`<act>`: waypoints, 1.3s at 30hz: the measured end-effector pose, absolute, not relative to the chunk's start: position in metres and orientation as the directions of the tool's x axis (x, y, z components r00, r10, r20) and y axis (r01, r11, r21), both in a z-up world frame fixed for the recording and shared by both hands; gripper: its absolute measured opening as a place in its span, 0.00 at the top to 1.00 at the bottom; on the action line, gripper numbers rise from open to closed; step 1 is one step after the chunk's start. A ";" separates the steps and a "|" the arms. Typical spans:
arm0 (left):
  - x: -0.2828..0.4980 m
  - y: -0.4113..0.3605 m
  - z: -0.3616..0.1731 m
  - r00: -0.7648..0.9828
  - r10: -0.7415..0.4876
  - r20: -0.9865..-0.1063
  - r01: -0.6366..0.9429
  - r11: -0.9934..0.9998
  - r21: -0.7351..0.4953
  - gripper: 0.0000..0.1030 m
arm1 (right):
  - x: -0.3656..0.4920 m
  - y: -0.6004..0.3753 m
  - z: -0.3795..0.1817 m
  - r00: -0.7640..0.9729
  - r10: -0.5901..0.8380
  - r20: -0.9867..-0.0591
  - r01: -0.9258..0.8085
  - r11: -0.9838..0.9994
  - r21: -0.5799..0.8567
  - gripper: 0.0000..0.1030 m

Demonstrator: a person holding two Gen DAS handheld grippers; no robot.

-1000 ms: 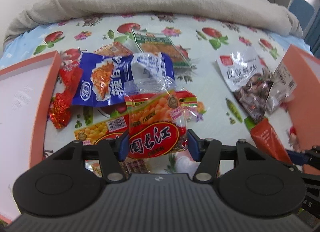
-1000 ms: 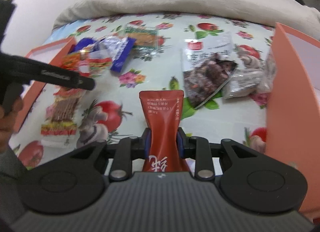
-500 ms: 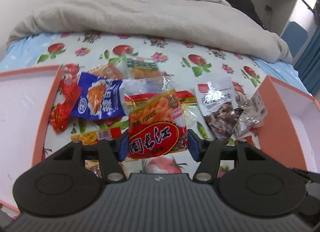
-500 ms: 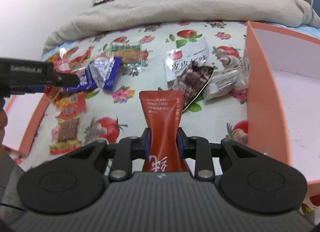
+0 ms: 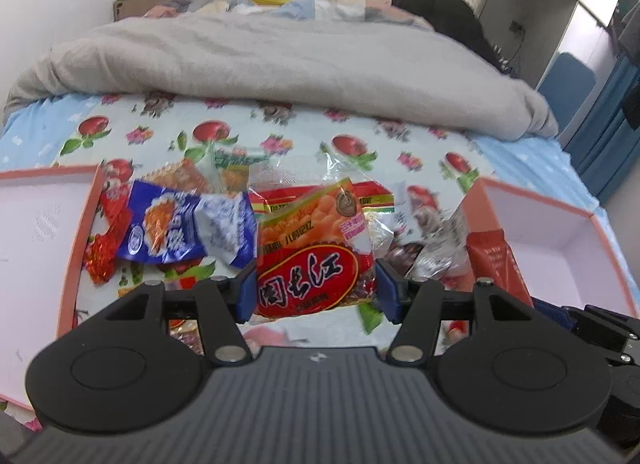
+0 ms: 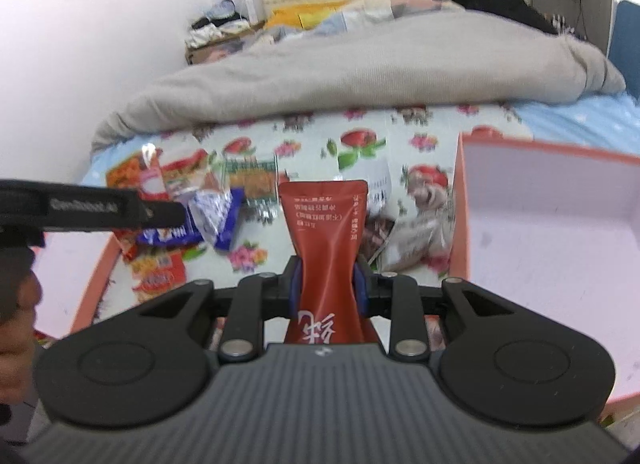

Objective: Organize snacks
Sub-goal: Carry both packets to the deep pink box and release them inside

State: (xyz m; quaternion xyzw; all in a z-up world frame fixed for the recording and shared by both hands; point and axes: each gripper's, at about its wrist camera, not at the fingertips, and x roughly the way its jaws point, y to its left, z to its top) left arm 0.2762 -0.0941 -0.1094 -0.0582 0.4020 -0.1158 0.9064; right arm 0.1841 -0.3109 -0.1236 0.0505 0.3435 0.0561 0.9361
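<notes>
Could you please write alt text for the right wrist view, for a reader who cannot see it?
The right gripper pinches a dark red pouch upright above a bed with a floral sheet. An open orange box sits at right, loose snack packets lie scattered behind, and the left gripper reaches in from the left.

Your left gripper (image 5: 316, 284) has a black, ribbed body with two round housings, each with a circular recess. Two black link arms carry silver screws at their pivots. Its fingers (image 5: 245, 288) have blue pads. Your right gripper (image 6: 327, 284) has the same black build, silver screws and blue pads. From its camera, the other gripper's side shows white lettering, too blurred to read.
</notes>
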 end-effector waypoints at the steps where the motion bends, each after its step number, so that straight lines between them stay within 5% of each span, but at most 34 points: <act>1: 0.276 -0.097 -0.103 0.655 -0.257 -0.711 0.165 0.966 -0.198 0.39 | 0.184 -0.312 -0.116 0.766 0.137 -0.628 -0.072 0.989 0.128 0.71; 26: 0.263 -0.234 0.019 0.702 -0.453 -0.550 0.389 0.890 -0.237 0.38 | 0.164 -0.416 -0.010 0.908 -0.022 -0.419 0.083 0.988 0.130 0.71; 39: 0.277 -0.359 -0.051 0.540 -0.499 -0.677 0.518 0.832 -0.200 0.38 | 0.164 -0.498 -0.070 0.821 -0.142 -0.553 0.265 0.953 0.148 0.71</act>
